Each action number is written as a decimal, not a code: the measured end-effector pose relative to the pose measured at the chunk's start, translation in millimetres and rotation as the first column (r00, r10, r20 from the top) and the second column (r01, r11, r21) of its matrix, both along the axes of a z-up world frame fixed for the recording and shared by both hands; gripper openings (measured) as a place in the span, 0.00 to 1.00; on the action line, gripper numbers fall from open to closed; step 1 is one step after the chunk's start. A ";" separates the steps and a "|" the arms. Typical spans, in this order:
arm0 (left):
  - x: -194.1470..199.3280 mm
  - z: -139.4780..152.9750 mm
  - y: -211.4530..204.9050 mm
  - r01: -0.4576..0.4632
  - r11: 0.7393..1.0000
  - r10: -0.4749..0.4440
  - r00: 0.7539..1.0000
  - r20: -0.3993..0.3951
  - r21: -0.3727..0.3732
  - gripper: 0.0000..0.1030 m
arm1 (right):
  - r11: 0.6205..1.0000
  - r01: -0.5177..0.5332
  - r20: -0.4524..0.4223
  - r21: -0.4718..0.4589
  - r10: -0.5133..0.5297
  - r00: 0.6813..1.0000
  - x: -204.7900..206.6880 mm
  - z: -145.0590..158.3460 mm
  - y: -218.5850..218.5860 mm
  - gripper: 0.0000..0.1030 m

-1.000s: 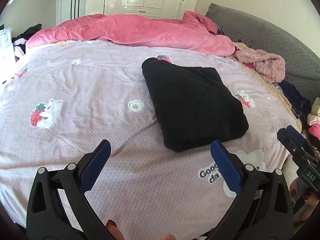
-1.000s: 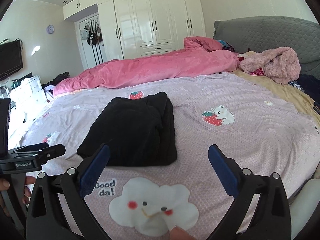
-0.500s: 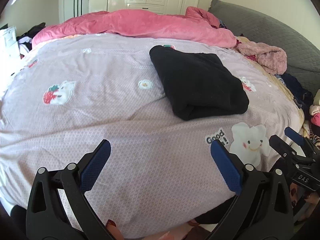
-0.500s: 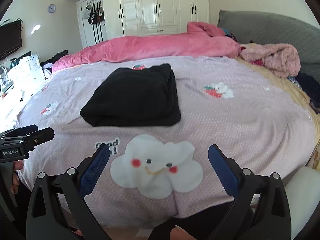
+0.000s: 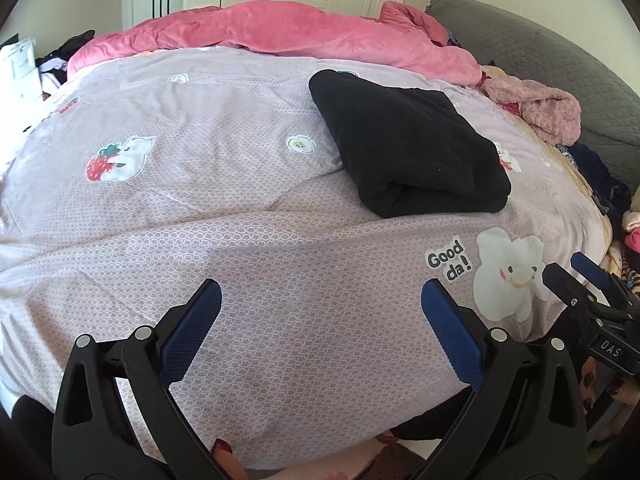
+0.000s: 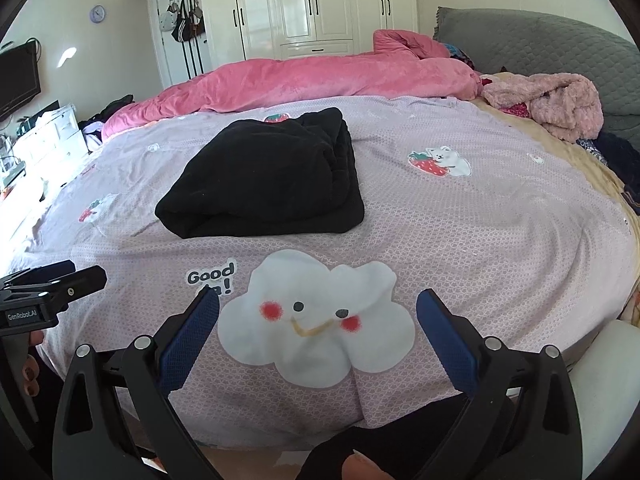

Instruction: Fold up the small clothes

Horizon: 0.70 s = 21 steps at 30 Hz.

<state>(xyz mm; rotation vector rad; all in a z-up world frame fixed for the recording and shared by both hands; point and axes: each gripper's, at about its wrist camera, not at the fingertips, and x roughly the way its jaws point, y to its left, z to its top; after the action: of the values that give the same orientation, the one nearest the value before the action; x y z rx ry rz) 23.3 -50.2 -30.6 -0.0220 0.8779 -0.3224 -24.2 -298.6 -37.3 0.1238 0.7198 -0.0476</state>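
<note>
A black garment (image 5: 404,144) (image 6: 268,176) lies folded into a thick rectangle on the lilac printed bedspread (image 5: 224,216) (image 6: 500,224). My left gripper (image 5: 320,300) is open and empty, held off the bed's near edge, well short of the garment. My right gripper (image 6: 318,304) is also open and empty, above the white cloud print (image 6: 320,320) at the bed's front edge. Each gripper shows at the side of the other's view: the right gripper (image 5: 576,276) and the left gripper (image 6: 60,276).
A pink duvet (image 5: 280,36) (image 6: 328,72) is heaped along the far side. A fuzzy pink garment (image 5: 540,108) (image 6: 556,104) and dark clothes (image 5: 600,176) lie at the right by the grey headboard (image 6: 560,48). White wardrobes (image 6: 320,4) stand behind.
Both grippers have pulled back from the folded black garment toward the bed's near edge. The garment lies still. Both grippers have stayed open.
</note>
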 end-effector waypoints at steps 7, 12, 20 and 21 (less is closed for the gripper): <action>-0.4 1.1 -0.7 -0.006 1.000 0.006 1.000 0.002 0.009 0.91 | 1.000 -0.001 0.000 0.002 0.001 1.000 0.7 0.0 -0.8 0.96; 0.3 0.6 -0.9 -0.010 1.000 0.010 1.000 -0.003 0.016 0.91 | 1.000 0.001 -0.002 0.003 -0.001 1.000 1.4 0.0 -0.8 0.96; 0.8 1.3 -0.3 -0.016 1.000 0.016 1.000 -0.001 0.020 0.91 | 1.000 0.002 0.001 0.004 -0.002 1.000 0.0 0.3 -1.9 0.96; 0.9 1.4 -0.2 -0.016 1.000 0.016 1.000 -0.001 0.020 0.91 | 1.000 0.002 0.000 0.004 -0.002 1.000 -0.1 0.3 -1.8 0.96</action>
<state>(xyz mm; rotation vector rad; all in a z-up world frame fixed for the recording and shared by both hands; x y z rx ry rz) 24.2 -50.3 -29.2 -0.0103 0.8817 -0.2983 -24.3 -300.4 -36.9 0.1286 0.7194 -0.0475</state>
